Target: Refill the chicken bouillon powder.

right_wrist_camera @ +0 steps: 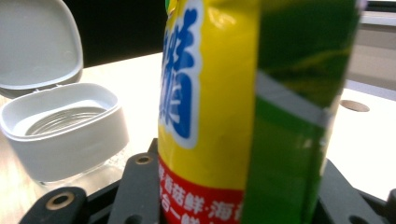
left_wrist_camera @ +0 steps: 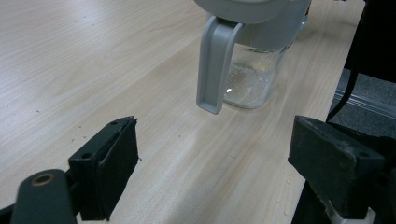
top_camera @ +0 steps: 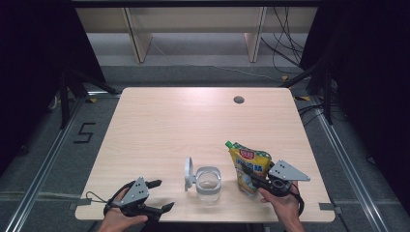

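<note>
Pouch (top_camera: 249, 166): yellow-and-green, spouted, upright near the table's front right, at about three o'clock of the jar; green cap (top_camera: 228, 144) at the top left corner, angled toward the jar, probably for a pour into it.
Right gripper (top_camera: 249, 175): clamped on the pouch's lower half from the five o'clock side; in the right gripper view, black jaws pressed against both flanks of the pouch (right_wrist_camera: 233, 116); low grip apparently chosen to leave spout and upper body free for tipping.
Jar (top_camera: 208, 184): clear glass with a grey collar, front centre of the table (top_camera: 159, 125), between the two grippers; close by the pouch, so only a short carry to the mouth.
Lid (top_camera: 188, 173): flipped open, upright on its hinge at the jar's nine o'clock side; mouth (right_wrist_camera: 65, 119) thus clear on the pouch's side, lid (right_wrist_camera: 39, 46) out of the pour path.
Jar contents: a thin pale layer at the bottom in the left gripper view (left_wrist_camera: 250, 86), possibly granules; hard to tell through the glass.
Left gripper (top_camera: 162, 194): jaws spread wide, nothing between them; low over the table's front left, at about eight o'clock of the jar, pointed at it; seemingly parked within reach to steady the jar or work the lid's latch (left_wrist_camera: 215, 65).
Cable hole (top_camera: 238, 99): far side, twelve o'clock, well apart from the work.
</note>
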